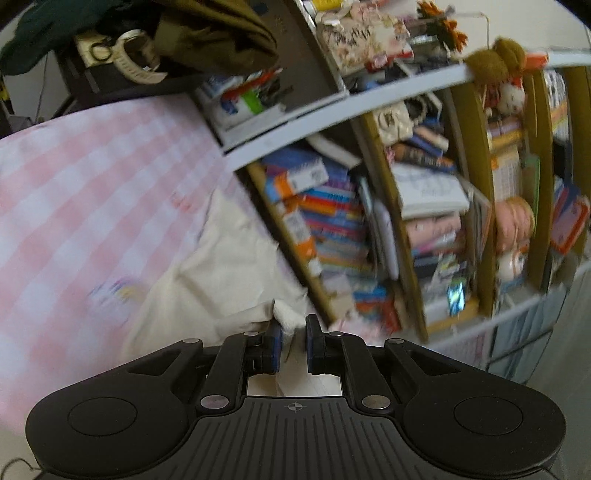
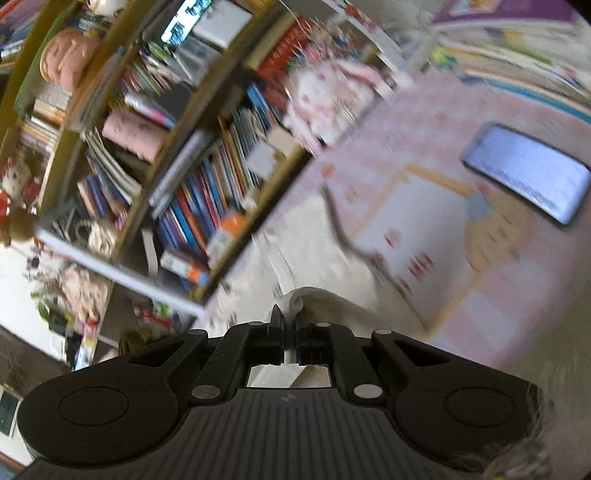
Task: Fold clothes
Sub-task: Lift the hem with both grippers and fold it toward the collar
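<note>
A cream-white garment (image 1: 221, 266) lies on the pink checked bedsheet (image 1: 92, 184) beside the bookshelf. My left gripper (image 1: 293, 334) has a fold of the garment's edge between its blue pads; the jaws stand a little apart around the cloth. In the right wrist view the same garment (image 2: 321, 254) stretches away from my right gripper (image 2: 290, 325), whose jaws are shut tight on a bunched white edge. Both views are blurred by motion.
A crowded bookshelf (image 1: 369, 221) runs along the bed's edge, also in the right wrist view (image 2: 166, 147). A phone (image 2: 528, 173) lies on the sheet at the right. A dark olive garment (image 1: 214, 33) and a watch sit at the bed's far end.
</note>
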The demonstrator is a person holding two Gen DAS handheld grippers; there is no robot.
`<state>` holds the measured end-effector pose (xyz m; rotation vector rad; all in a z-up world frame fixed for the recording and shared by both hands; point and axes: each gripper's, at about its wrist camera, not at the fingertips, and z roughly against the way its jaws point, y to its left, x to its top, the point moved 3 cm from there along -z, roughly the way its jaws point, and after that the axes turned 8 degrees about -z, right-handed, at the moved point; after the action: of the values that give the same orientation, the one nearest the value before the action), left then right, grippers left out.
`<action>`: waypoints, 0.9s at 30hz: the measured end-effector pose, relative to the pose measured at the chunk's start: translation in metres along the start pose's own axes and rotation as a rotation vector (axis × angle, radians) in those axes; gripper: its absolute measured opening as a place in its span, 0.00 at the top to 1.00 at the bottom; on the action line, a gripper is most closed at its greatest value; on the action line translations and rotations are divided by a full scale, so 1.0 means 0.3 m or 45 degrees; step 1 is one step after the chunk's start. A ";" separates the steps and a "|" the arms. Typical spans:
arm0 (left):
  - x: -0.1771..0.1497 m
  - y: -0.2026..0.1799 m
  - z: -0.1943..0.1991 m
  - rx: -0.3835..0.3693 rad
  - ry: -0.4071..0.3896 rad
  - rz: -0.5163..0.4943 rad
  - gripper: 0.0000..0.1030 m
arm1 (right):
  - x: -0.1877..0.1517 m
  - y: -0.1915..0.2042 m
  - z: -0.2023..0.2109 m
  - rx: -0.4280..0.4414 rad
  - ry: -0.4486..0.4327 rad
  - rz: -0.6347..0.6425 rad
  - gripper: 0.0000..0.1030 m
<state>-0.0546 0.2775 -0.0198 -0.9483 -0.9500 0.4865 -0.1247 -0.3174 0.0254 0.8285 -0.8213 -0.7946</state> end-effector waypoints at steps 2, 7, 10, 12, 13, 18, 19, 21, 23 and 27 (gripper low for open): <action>0.051 -0.020 -0.060 -0.003 -0.023 -0.005 0.89 | 0.047 0.037 -0.058 0.029 -0.025 0.001 0.95; 0.161 -0.046 -0.206 0.054 -0.064 -0.029 0.89 | 0.169 0.105 -0.223 0.096 -0.036 -0.007 0.95; 0.215 -0.037 -0.305 0.115 -0.067 -0.003 0.89 | 0.247 0.136 -0.341 0.116 -0.018 -0.013 0.95; 0.243 -0.033 -0.371 0.161 -0.059 -0.009 0.89 | 0.299 0.143 -0.430 0.104 0.008 -0.022 0.95; 0.257 -0.030 -0.404 0.184 -0.055 -0.012 0.89 | 0.319 0.142 -0.472 0.098 0.020 -0.030 0.95; 0.310 0.004 -0.555 0.291 -0.031 -0.008 0.89 | 0.402 0.101 -0.680 0.048 0.068 -0.085 0.95; 0.316 0.015 -0.587 0.317 -0.021 -0.010 0.89 | 0.413 0.086 -0.718 0.029 0.076 -0.099 0.95; 0.324 0.036 -0.644 0.362 -0.003 -0.013 0.89 | 0.430 0.052 -0.799 -0.008 0.102 -0.123 0.95; 0.330 0.059 -0.692 0.402 0.011 -0.018 0.89 | 0.443 0.023 -0.868 -0.033 0.125 -0.141 0.95; 0.335 0.105 -0.774 0.478 0.041 -0.016 0.89 | 0.468 -0.015 -0.981 -0.070 0.156 -0.159 0.95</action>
<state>0.1972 0.2584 -0.0562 -0.6085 -0.7994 0.6119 0.1880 -0.3484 -0.0620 0.8768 -0.6409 -0.8642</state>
